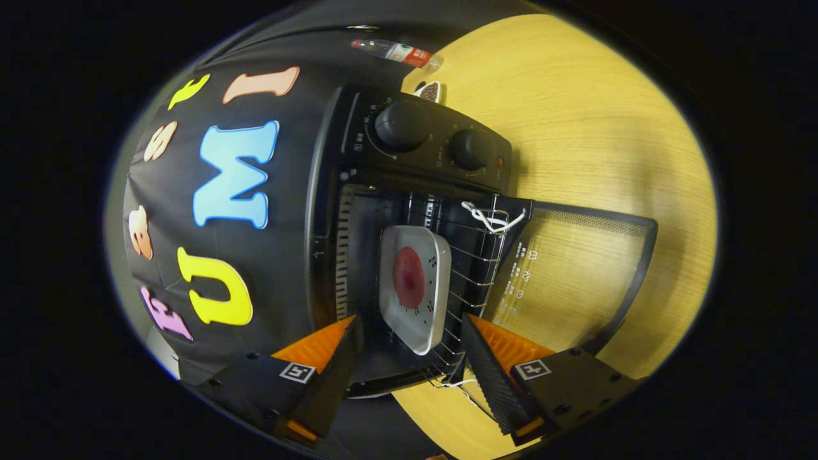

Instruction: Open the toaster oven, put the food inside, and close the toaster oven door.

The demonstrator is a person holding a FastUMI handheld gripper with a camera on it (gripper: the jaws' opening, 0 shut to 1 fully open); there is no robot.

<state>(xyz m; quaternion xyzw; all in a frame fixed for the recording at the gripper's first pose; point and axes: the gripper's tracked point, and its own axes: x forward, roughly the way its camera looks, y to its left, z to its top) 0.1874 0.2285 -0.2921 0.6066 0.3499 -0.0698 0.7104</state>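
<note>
From my remote seat the view is rolled sideways. The toaster oven stands on the wooden table, backed close to the booth wall. Its door is folded down flat over the table, with the wire rack reaching out of the cavity toward it. On the rack, inside the cavity, rests the tray, and the food lies in the middle of the tray. Two knobs sit side by side on the panel beside the cavity. Past the oven lies a bottle. I note the gripper parted, its fingers flanking the tray's near end without touching it.
</note>
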